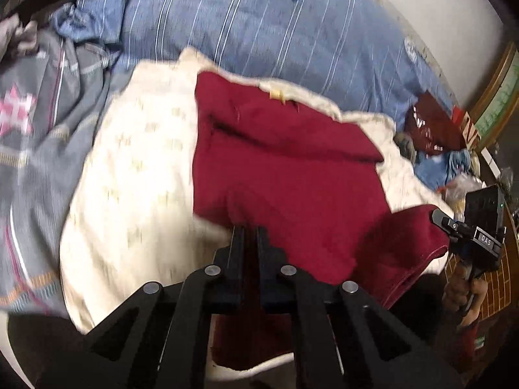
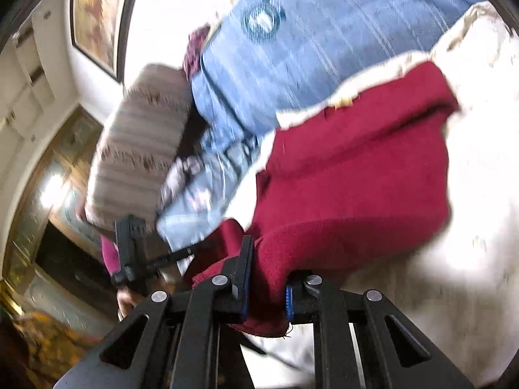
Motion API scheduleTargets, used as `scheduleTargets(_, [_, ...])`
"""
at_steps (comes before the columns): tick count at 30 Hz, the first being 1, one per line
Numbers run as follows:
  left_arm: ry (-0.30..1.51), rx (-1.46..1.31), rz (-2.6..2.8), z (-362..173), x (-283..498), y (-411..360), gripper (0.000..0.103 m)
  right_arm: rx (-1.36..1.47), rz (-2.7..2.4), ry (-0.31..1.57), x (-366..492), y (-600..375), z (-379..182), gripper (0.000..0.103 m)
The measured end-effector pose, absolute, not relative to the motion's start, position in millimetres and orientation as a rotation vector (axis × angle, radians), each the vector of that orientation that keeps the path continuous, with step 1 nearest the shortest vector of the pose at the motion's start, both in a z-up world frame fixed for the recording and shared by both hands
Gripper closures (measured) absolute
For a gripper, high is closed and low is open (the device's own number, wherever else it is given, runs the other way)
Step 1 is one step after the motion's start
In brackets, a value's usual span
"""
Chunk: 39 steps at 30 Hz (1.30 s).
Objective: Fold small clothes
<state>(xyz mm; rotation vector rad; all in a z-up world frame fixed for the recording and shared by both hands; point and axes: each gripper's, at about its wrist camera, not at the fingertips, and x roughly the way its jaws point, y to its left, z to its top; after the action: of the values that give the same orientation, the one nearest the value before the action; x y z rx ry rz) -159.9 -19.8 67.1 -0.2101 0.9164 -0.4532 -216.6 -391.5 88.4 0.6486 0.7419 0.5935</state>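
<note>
Fabric fills both views: a dark red garment [image 1: 285, 162] lies on a cream blanket [image 1: 136, 168] spread over the bed, ahead of both tongs. The left tongs [image 1: 249, 230] have their fingers close together, clamped on the garment's near edge, which bunches up between them. The right tongs [image 2: 269, 278] are clamped on another near corner of the red cloth, which wraps thickly between the blue-padded fingers [image 2: 289, 301]. In the left wrist view the right tool appears off to the right of the left tongs, at the end of a raised flap of red cloth.

Judging by how the cloth lies, the fold is only partly under way. The far part of the garment, beyond the tongs, looks already doubled, with a soft crease across it and a small yellow tag [image 1: 276, 94] at the far edge. The near edge is lifted by both tongs and not yet laid over. What seems left is to carry that near half forward onto the far half, release, and flatten it. A blue striped bedsheet [image 1: 246, 29] lies further beyond; both pictures are blurred.
</note>
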Motion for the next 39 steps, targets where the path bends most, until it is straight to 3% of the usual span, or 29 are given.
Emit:
scheduleTargets(15, [0.846,-0.232,-0.435,91.1,-5.9,-67.3,0.099,0.604,0.415,0.742,-61.9,-420.9,107.6,0.089])
scheduleTargets(27, [0.851,-0.289,-0.321,46.9,70.0,-52.0,0.097,0.796,0.269,0.861,52.0,-463.0,29.2,0.087])
scheduleTargets(28, [0.838,-0.273,-0.303,48.0,69.8,-49.7,0.094,0.779,0.242,0.9,56.7,-461.9,25.7,0.086])
scheduleTargets(30, [0.826,-0.261,-0.279,50.6,68.4,-43.9,0.068,0.749,0.241,0.88,51.1,-459.1,33.7,0.083])
scheduleTargets(32, [0.812,-0.295,-0.281,52.9,66.9,-35.9,0.054,0.73,0.249,0.828,38.4,-458.1,47.9,0.069])
scheduleTargets(35, [0.807,-0.301,-0.285,55.7,63.3,-35.9,0.053,0.732,0.238,0.768,21.4,-464.6,65.6,0.058])
scheduleTargets(39, [0.82,-0.233,-0.306,51.7,55.5,-53.0,0.05,0.666,0.211,0.729,9.4,-465.6,81.6,0.055])
